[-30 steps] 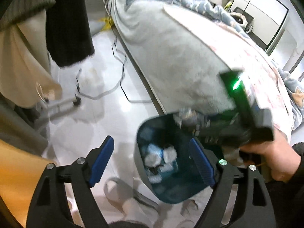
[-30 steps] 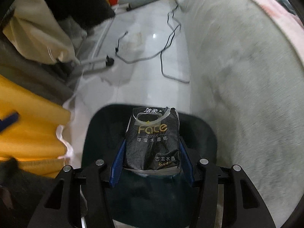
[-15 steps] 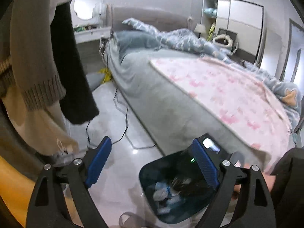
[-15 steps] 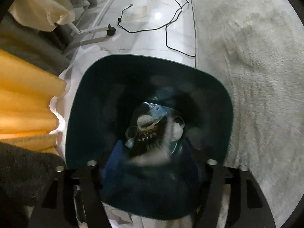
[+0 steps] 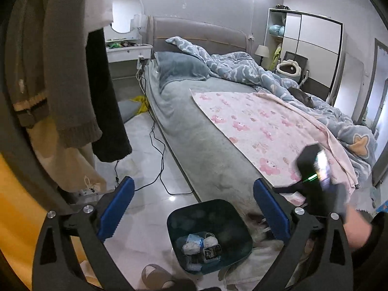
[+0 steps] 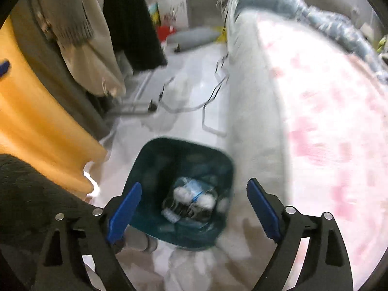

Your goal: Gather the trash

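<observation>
Trash fills the bottom of the dark teal bin, which stands on the pale floor just beside the grey-sheeted bed: white crumpled tissues and the black wet-wipe pack lie inside it. The left gripper hangs above the bin with its blue-padded jaws spread wide and nothing between them. The right gripper, blurred, also looks down into the bin, jaws wide and empty.
</observation>
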### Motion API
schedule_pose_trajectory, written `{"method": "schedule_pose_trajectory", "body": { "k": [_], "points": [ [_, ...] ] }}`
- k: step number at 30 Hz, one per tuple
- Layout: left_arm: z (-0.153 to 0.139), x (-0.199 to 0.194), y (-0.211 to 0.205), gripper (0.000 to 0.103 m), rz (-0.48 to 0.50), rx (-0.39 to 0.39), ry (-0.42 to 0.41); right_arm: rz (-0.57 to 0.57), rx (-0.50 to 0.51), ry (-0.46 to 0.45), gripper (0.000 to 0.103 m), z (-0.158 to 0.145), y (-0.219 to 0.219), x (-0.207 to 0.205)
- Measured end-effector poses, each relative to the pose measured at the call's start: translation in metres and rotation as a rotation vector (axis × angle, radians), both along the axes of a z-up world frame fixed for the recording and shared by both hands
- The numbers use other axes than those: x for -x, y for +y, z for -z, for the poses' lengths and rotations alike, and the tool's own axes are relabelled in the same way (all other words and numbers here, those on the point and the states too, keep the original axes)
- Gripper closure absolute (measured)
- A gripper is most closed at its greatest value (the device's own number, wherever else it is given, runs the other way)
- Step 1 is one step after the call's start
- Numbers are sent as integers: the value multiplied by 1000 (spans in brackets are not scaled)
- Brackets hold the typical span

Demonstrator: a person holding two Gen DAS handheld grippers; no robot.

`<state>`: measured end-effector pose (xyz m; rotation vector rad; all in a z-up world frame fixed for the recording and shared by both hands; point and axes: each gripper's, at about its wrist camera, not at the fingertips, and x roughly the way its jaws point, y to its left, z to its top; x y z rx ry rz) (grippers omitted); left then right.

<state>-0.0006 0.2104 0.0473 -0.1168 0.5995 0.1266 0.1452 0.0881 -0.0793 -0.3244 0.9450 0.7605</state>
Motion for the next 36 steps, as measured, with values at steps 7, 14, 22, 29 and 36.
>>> {"method": "schedule_pose_trajectory", "body": {
  "k": [7, 14, 22, 29, 36],
  "points": [
    [-13, 20, -34, 3, -46, -108, -41, 68, -129, -187, 3, -85, -95, 24],
    [-4, 36, -60, 3, -25, -89, -83, 177, -207, -316, 3, -126, -185, 45],
    [14, 31, -84, 3, -59, -118, -78, 225, -208, -382, 3, -119, -275, 77],
    [26, 26, -92, 3, -115, -128, -54, 189, -264, -336, 3, -96, -298, 87],
    [30, 26, -104, 3, -72, -146, -53, 167, -289, -344, 3, -95, -292, 93]
  ]
}}
